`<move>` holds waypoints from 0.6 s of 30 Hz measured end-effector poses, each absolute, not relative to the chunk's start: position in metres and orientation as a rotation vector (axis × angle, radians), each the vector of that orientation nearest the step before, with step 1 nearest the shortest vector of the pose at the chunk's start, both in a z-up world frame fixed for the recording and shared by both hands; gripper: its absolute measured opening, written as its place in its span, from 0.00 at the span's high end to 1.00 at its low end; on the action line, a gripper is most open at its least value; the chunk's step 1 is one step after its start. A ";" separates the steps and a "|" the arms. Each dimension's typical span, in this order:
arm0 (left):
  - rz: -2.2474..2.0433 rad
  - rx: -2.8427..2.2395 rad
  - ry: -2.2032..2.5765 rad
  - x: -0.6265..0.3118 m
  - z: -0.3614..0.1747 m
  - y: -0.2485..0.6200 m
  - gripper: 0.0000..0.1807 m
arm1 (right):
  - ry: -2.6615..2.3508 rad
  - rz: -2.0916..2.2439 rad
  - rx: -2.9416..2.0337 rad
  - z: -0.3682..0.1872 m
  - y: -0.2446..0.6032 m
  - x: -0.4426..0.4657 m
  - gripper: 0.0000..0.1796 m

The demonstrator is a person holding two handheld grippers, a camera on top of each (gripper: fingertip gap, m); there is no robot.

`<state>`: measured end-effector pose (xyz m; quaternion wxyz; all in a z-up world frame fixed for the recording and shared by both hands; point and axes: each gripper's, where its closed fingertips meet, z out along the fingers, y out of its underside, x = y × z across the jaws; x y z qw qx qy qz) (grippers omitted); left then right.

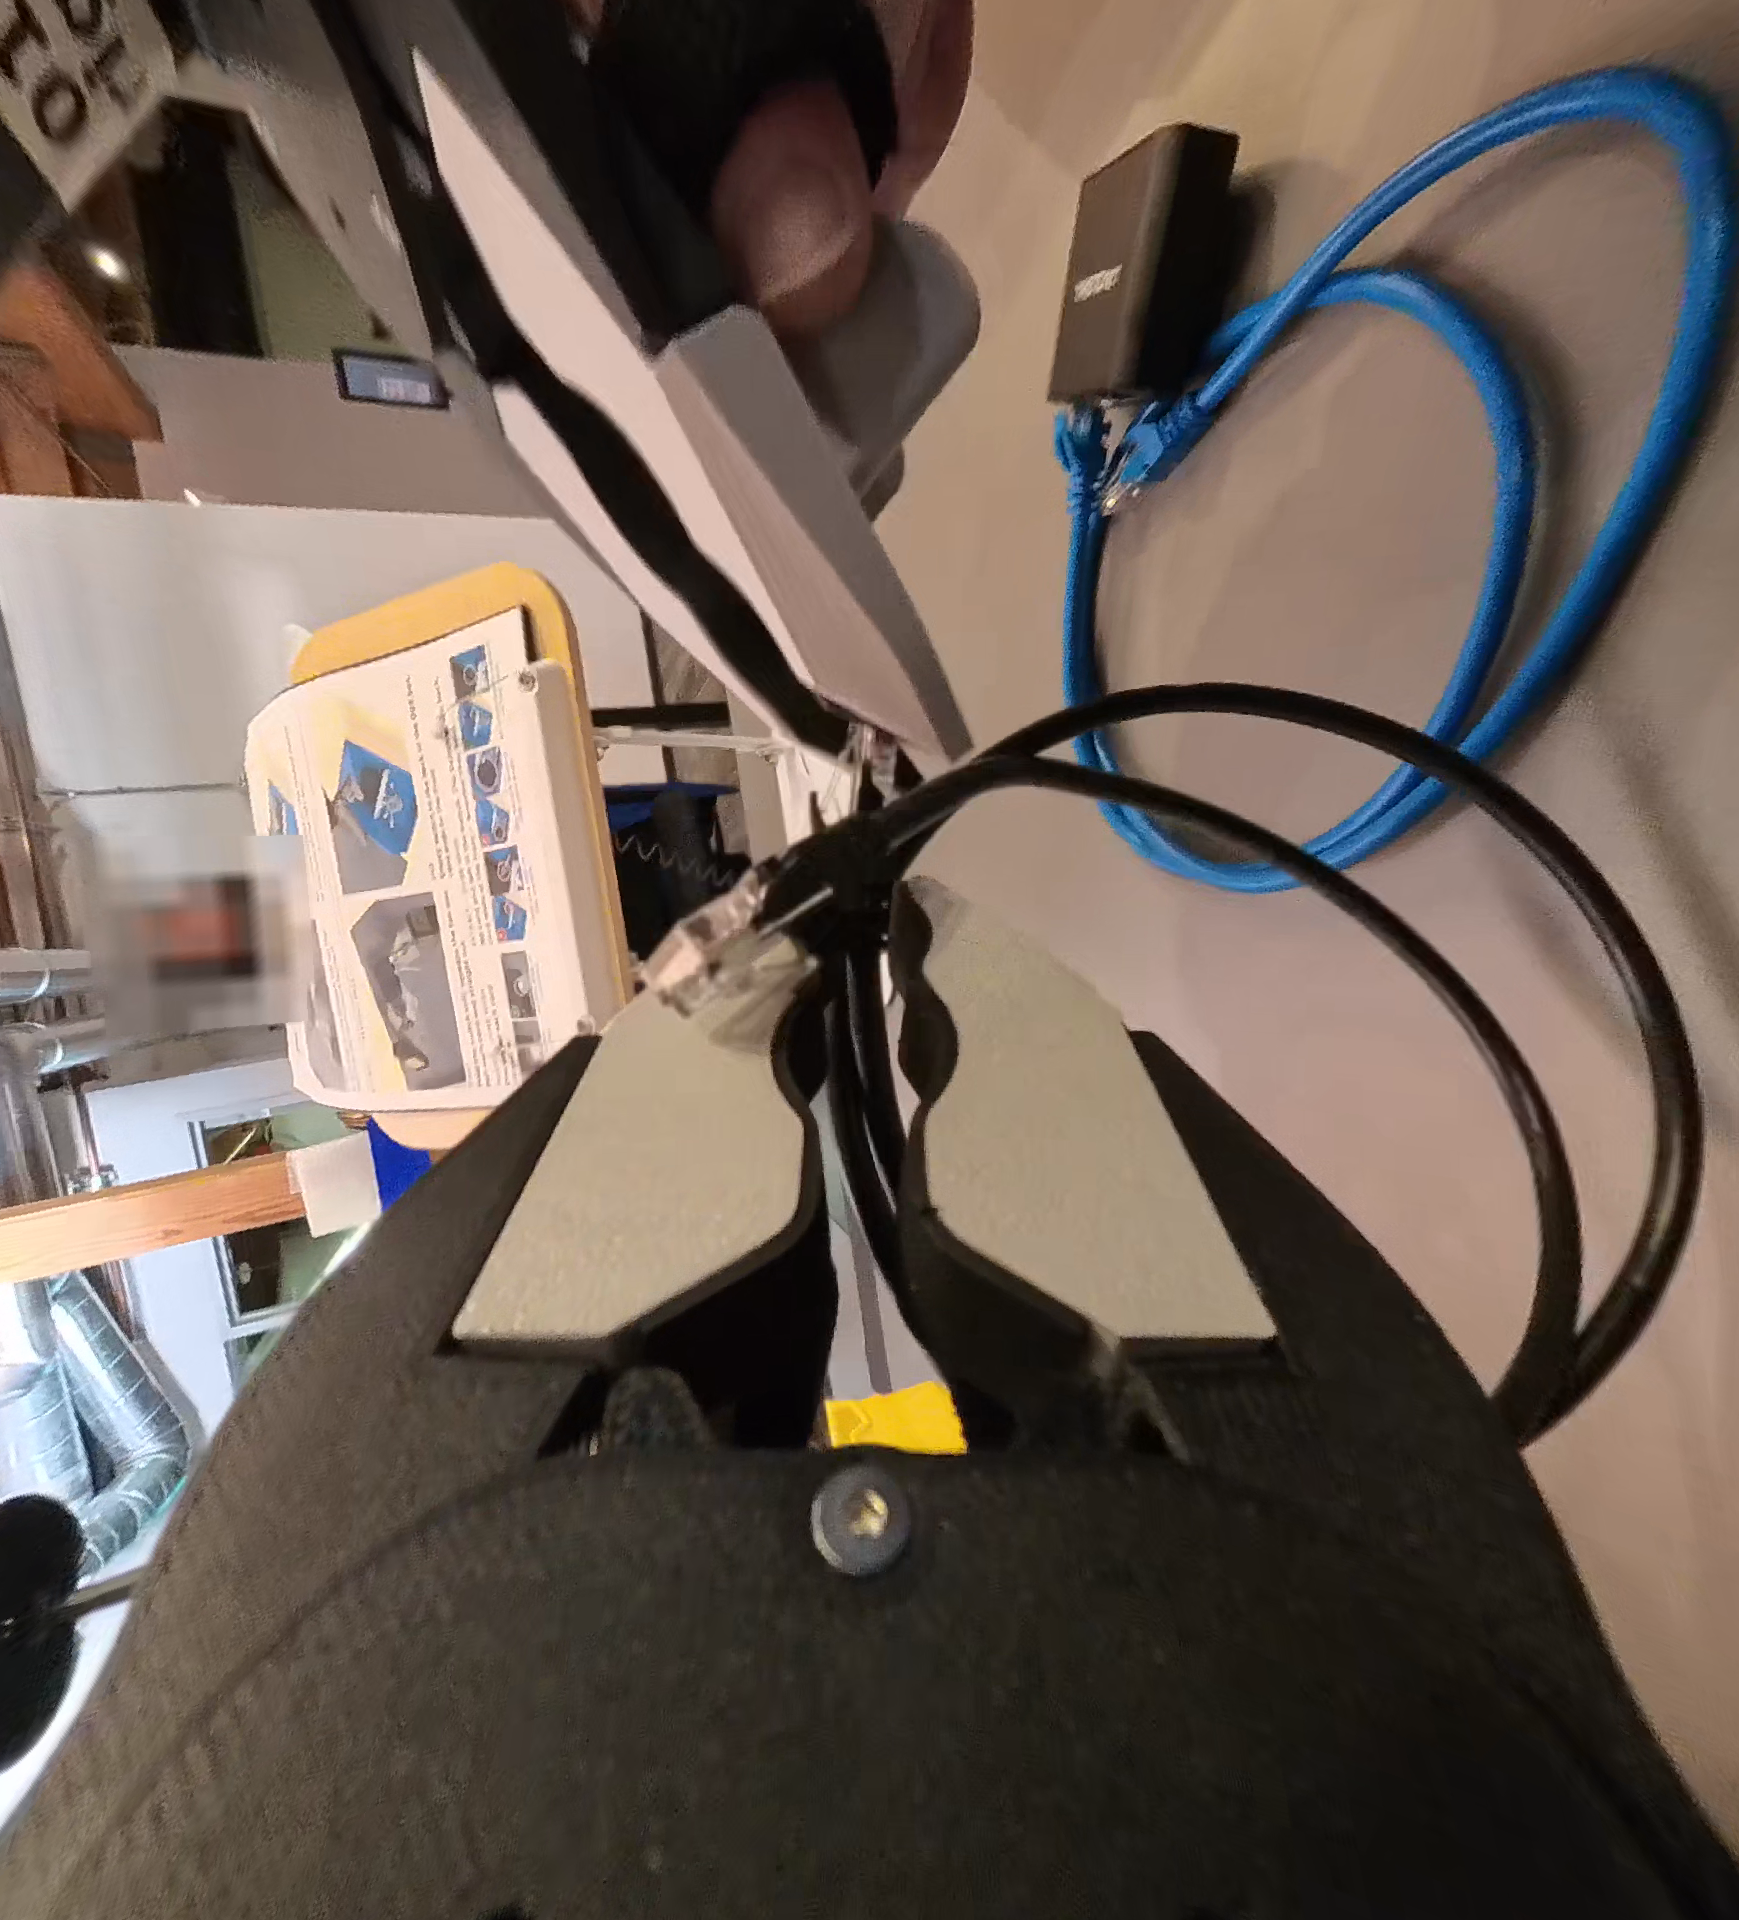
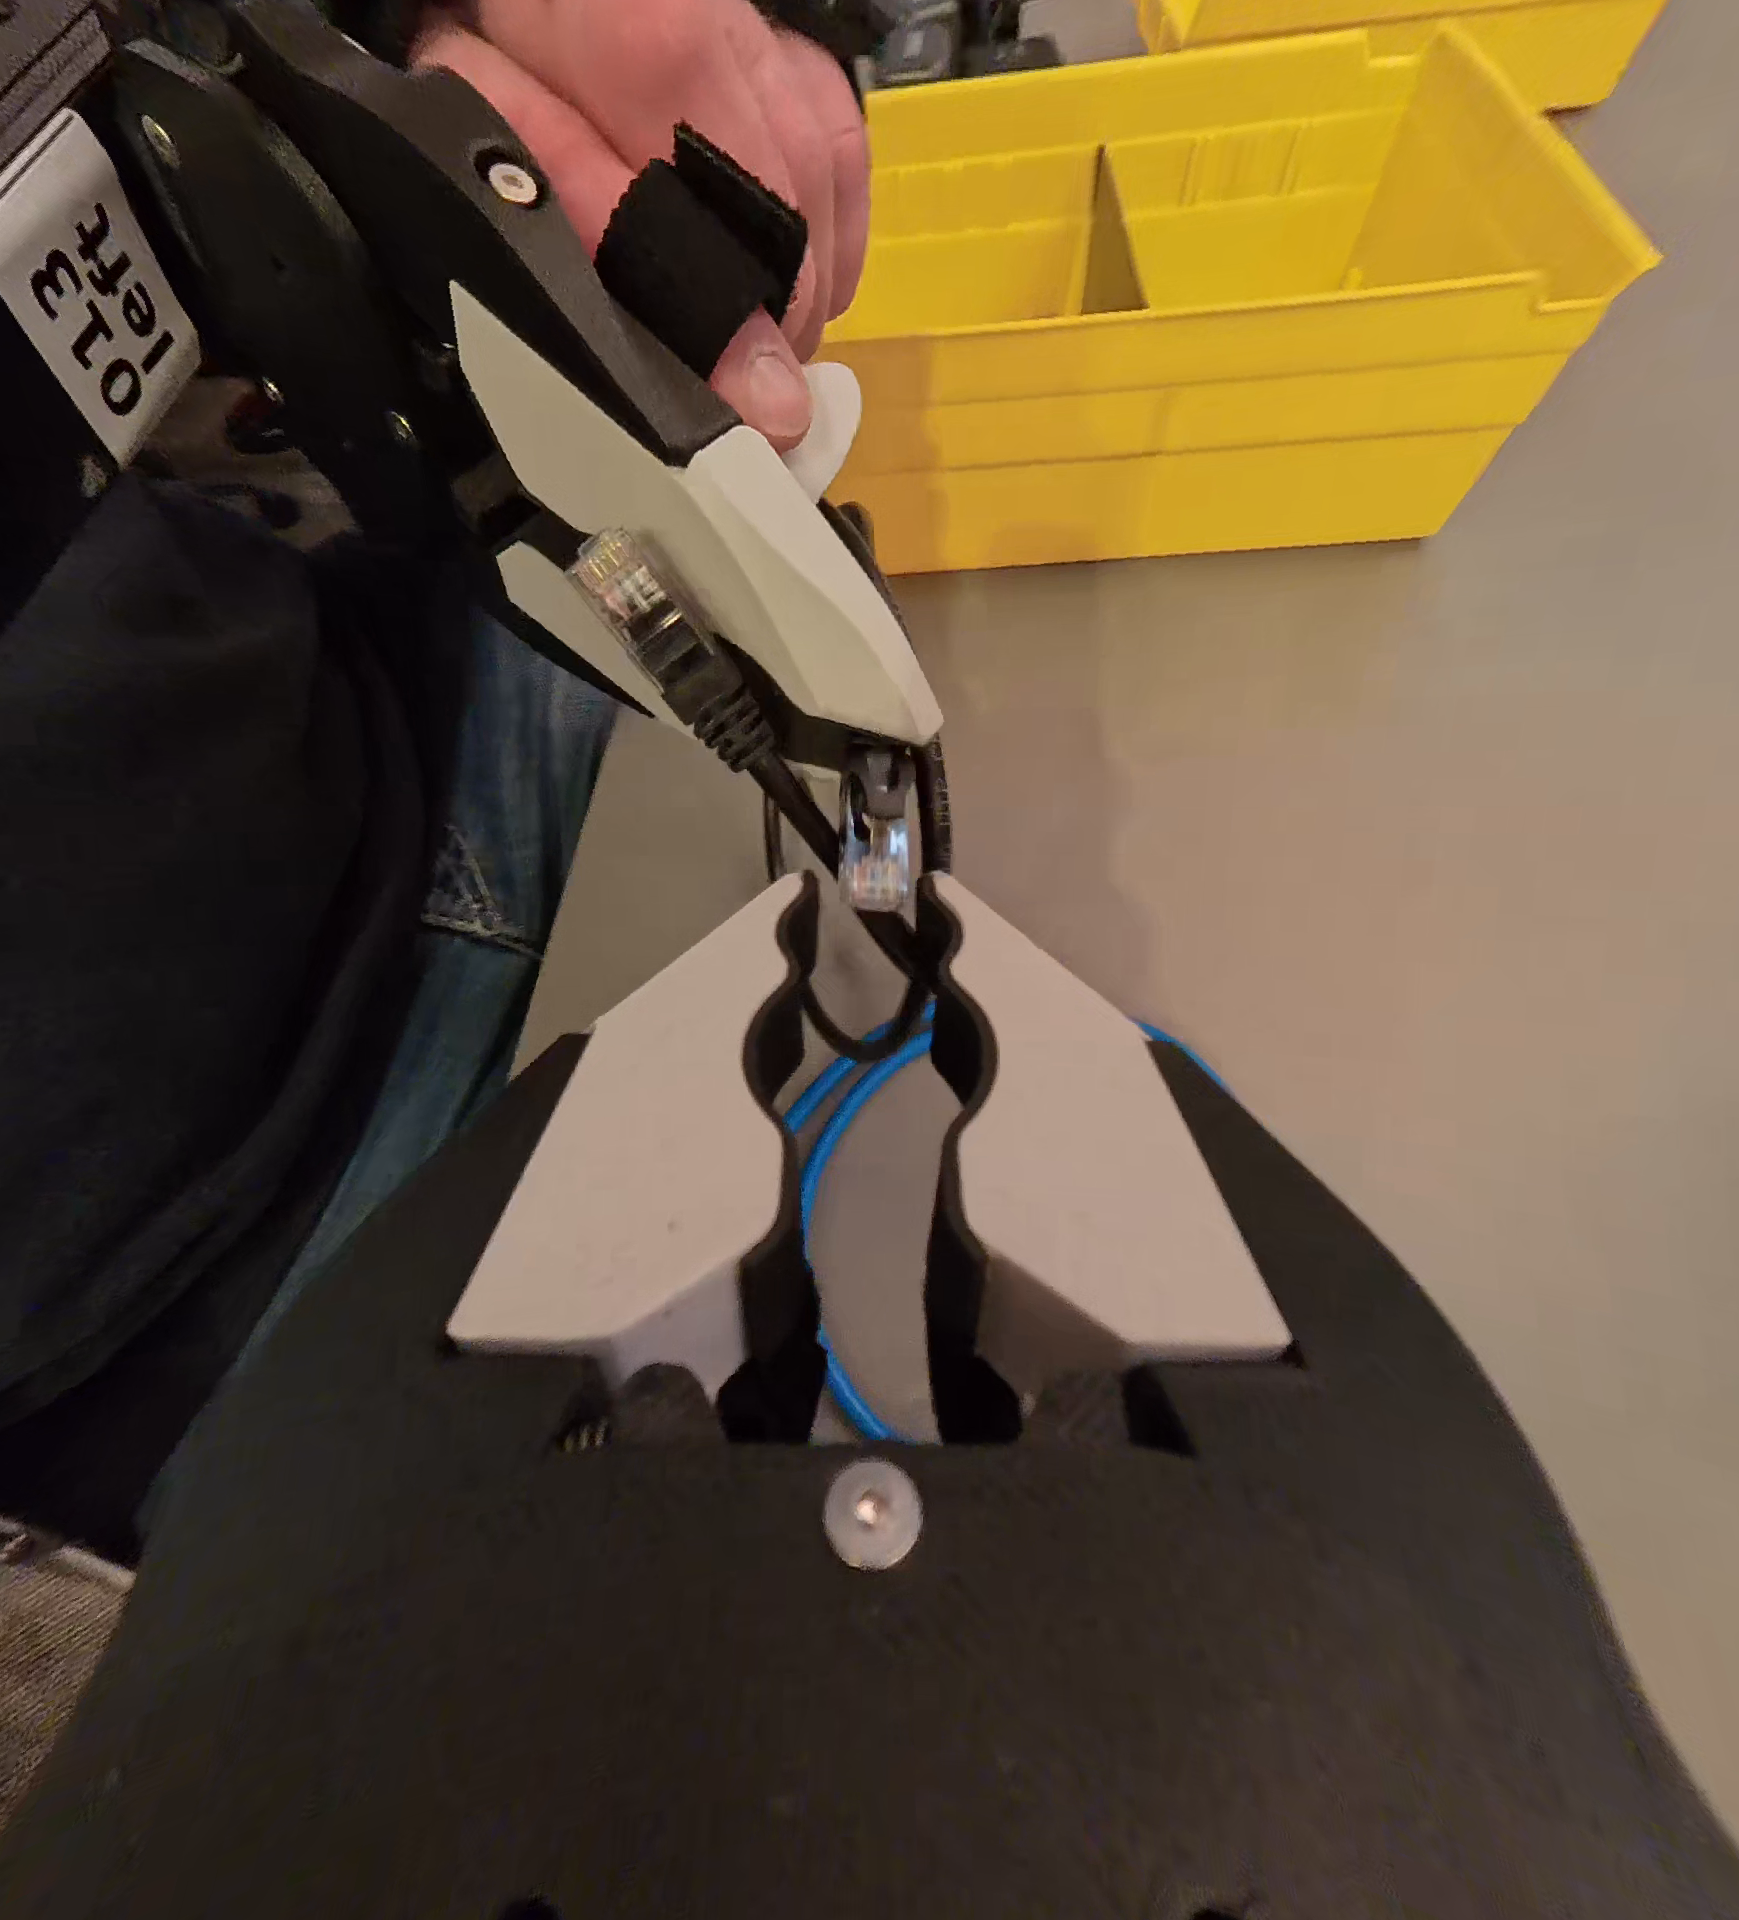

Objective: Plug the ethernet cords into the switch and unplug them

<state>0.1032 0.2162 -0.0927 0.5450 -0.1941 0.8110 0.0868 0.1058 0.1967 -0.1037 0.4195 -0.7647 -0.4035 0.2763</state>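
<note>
My left gripper (image 1: 860, 956) is shut on a looped black ethernet cord (image 1: 1530, 1039), held in the air. One clear plug (image 1: 730, 966) sticks out beside its tip. In the right wrist view the left gripper (image 2: 844, 732) comes in from the upper left with that plug (image 2: 636, 613) and a second plug (image 2: 875, 852) hanging down. My right gripper (image 2: 870, 883) has its jaws slightly apart, with the hanging plug between the tips. It also shows in the left wrist view (image 1: 906, 738). The black switch (image 1: 1140, 270) lies on the table beside a coiled blue cord (image 1: 1488, 540). The blue cord's plugs (image 1: 1119, 457) lie at the switch's port side.
Yellow plastic bins (image 2: 1208, 343) stand at the back of the grey table (image 2: 1364, 935). The person's dark clothing and jeans (image 2: 491, 935) fill the left side. The blue cord (image 2: 844, 1091) shows through the right gripper's gap. A board with printed sheets (image 1: 429, 852) stands off the table. The tips of both grippers are at nearly the same place. From the right gripper's tips to the black switch (image 1: 1140, 270) is close to 15 cm.
</note>
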 end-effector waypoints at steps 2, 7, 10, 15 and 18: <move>0.215 -0.470 1.905 0.103 -0.091 0.222 0.95 | -0.988 0.657 -1.908 -0.100 0.199 0.110 0.90; 0.198 -0.513 1.840 0.103 -0.079 0.231 0.95 | -0.965 0.575 -1.911 -0.101 0.203 0.111 0.80; 0.153 -0.517 1.820 0.107 -0.073 0.227 0.95 | -0.946 0.493 -1.898 -0.106 0.216 0.108 0.80; 0.148 -0.545 1.810 0.105 -0.068 0.234 0.95 | -0.991 0.334 -1.883 -0.116 0.226 0.104 0.95; 0.099 -0.620 1.777 0.100 -0.059 0.244 0.96 | -1.030 0.283 -1.872 -0.116 0.225 0.106 0.95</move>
